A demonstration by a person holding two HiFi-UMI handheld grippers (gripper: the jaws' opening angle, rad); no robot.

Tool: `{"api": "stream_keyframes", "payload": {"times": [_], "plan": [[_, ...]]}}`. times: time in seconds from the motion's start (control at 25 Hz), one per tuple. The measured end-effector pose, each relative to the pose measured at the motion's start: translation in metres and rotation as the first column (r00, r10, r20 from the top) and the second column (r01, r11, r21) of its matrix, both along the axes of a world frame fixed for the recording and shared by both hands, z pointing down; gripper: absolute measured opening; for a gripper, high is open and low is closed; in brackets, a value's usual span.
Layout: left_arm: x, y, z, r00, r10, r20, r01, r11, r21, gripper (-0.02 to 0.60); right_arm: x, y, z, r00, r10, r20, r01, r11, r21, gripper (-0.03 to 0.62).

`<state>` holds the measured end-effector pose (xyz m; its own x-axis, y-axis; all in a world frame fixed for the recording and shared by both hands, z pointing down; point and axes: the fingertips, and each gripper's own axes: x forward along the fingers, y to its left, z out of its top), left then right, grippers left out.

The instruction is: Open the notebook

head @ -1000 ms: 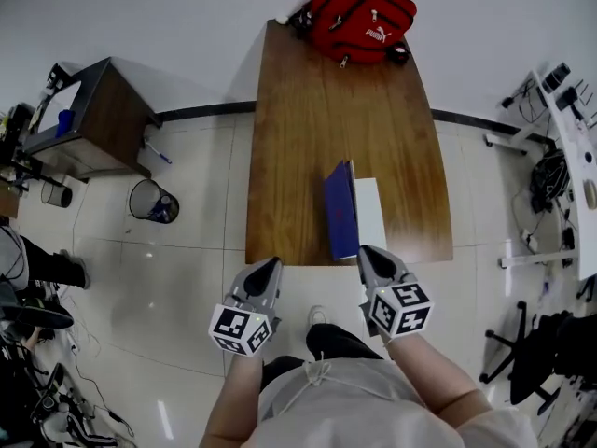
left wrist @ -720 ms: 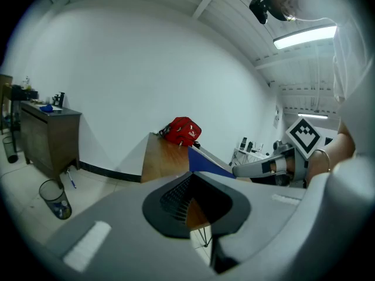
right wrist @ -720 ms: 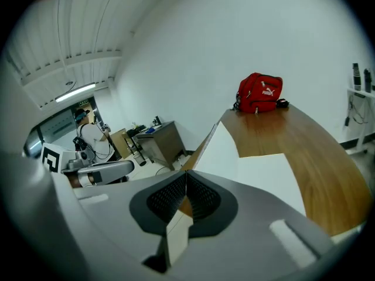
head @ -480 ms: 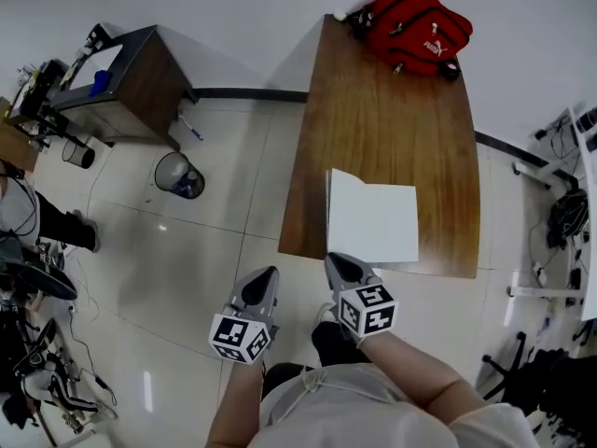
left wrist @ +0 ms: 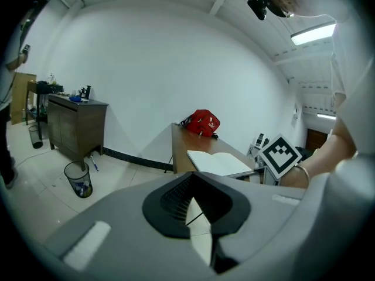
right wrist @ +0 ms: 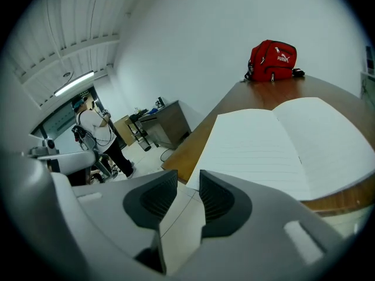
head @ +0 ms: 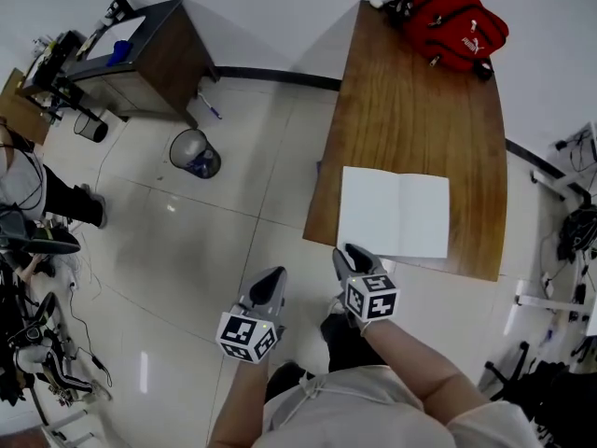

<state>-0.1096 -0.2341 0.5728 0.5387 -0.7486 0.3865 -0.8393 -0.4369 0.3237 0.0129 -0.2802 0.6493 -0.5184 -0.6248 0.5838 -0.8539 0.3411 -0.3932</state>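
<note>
A: The right tool (head: 350, 251) sits just below the near edge of the bench (head: 420, 110), right of centre in the head view. Its jaws are opening. In the right gripper view only floor shows between them, so it grips nothing.

B: And the left tool (head: 272, 274)?

A: Lower centre of the frame, over the floor, apart from the bench. Its tips look pressed together, with nothing pinched.

B: Where is the notebook (head: 396, 213)?

A: Lying open, blank pages up, at the lower end of the bench, just above the right tool. I'd call the task as good as done.

B: So what could go wrong from here?

A: Its lower left corner reaches the bench edge, and in the right gripper view it seems to hang a little past it. The right tool is close, so a careless swing upward could catch that corner. That could drag the notebook to the floor or flip a page over. The pages also curve up a little near the fold, so a stiff spine might let one fall back, I'd guess.

B: Any writing?

A: The red backpack (head: 457, 24) at the upper right, on the far end of the bench, carries "PUMA" in white. The pages show faint ruling but no text I can read. The cubes on both tools bear black-and-white square markers, no letters
</note>
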Motion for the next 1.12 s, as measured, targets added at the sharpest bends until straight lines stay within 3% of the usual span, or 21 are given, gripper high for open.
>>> {"api": "stream_keyframes", "payload": {"times": [0.16, 0.4, 0.56, 0.72, 0.84, 1.0, 1.12], "plan": [[-0.011, 0.012, -0.019, 0.999, 0.01, -0.05, -0.007, 0.999, 0.054, 0.005, 0.006, 0.011, -0.026, 0.998, 0.057, 0.015, -0.058, 0.995, 0.085, 0.106], [-0.029, 0.056, -0.087, 0.995, 0.073, -0.06, -0.062, 0.982, 0.178, 0.005, 0.018, 0.076, -0.118, 0.982, 0.165, 0.089, -0.181, 0.959, 0.216, 0.106], [-0.04, 0.1, -0.144, 0.99, 0.102, -0.098, -0.068, 0.95, 0.305, 0.005, 0.026, 0.135, -0.179, 0.957, 0.246, 0.155, -0.284, 0.905, 0.317, 0.079], [-0.052, 0.148, -0.186, 0.984, 0.138, -0.114, -0.083, 0.917, 0.39, 0.005, 0.028, 0.2, -0.234, 0.955, 0.279, 0.099, -0.291, 0.823, 0.487, 0.033], [-0.06, 0.187, -0.208, 0.978, 0.169, -0.122, -0.1, 0.895, 0.434, 0.005, 0.023, 0.248, -0.26, 0.953, 0.299, 0.051, -0.275, 0.777, 0.566, 0.01], [-0.067, 0.237, -0.232, 0.969, 0.224, -0.1, -0.148, 0.857, 0.493, 0.005, 0.019, 0.304, -0.268, 0.932, 0.348, 0.096, -0.34, 0.757, 0.557, 0.005], [-0.073, 0.267, -0.236, 0.966, 0.246, -0.082, -0.172, 0.844, 0.508, 0.005, 0.015, 0.339, -0.267, 0.922, 0.374, 0.095, -0.362, 0.752, 0.551, 0.005]]}}
